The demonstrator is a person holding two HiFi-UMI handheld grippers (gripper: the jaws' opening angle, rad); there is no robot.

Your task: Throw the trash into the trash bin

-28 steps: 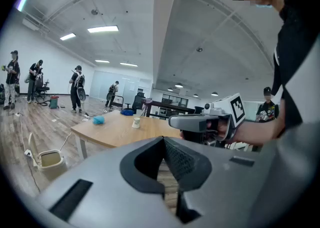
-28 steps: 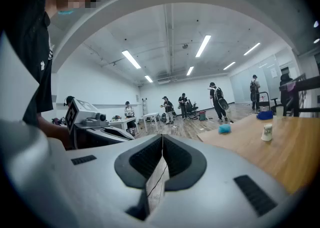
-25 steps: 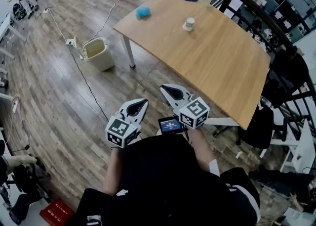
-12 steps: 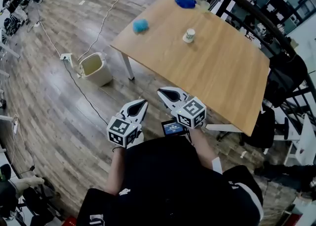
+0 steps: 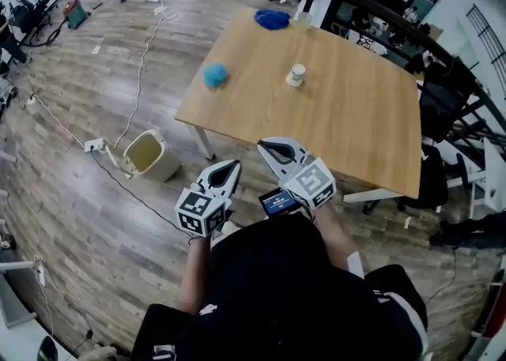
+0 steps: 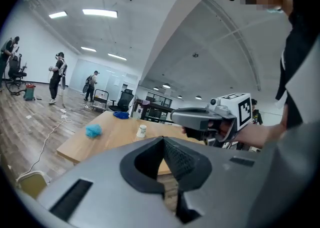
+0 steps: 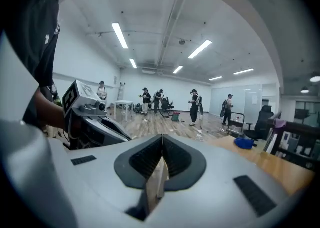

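Compared with a second ago: drawn nearer to the pale wooden counter (image 5: 356, 126), with its near edge now just beyond the tips of the left hand-held gripper (image 5: 231, 167) and the right hand-held gripper (image 5: 267, 146) at lower centre of the head view. Both still carried side by side, jaws pressed together, nothing between them.

Still untouched on the counter, in the upper middle of the frame and well apart from both tools: fluffy light-blue ball (image 5: 215, 75), white paper cup (image 5: 296, 75), crumpled dark-blue cloth (image 5: 271, 18).

On the wooden floor (image 5: 79, 217), left of centre and near the counter's near-left leg: cream plastic trash bin (image 5: 148, 156), lower in the frame than before.

Reads as the approach stage, with reaching, grasping and carrying to the bin all yet to come.

- **Cup:** upright, mouth up, long axis vertical, hence seen nearly from above.
- **Ball:** rounded, no clear long axis.
- **Cloth:** low heap, stretched roughly left to right in the frame.
- **Bin:** mouth open upward, oblong opening apparently running from lower left to upper right.
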